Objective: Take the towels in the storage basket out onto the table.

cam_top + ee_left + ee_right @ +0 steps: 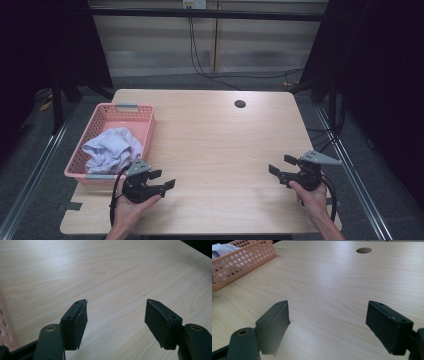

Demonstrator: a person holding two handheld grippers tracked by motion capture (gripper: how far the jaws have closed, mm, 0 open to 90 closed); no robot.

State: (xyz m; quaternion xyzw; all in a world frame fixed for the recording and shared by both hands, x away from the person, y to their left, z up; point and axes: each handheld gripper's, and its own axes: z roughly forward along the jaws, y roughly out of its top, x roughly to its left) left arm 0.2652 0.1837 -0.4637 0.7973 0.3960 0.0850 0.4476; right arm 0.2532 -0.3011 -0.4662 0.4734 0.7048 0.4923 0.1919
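Light wooden table (pixel 215 145) (round cable hole (pixel 240 104) near the far edge), grey floor (pixel 30 165), pale wall panels (pixel 210 45), dark curtains (pixel 45 45)

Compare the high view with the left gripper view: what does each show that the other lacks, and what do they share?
High view alone: the white cloth crumpled inside the pink basket, the round hole near the table's far edge, the right hand-held gripper, open and empty, and both hands. Left gripper view alone: a close look at the left hand-held gripper, jaws wide apart with nothing between them. Shared: the wooden table, the basket's wall and the left hand-held gripper.
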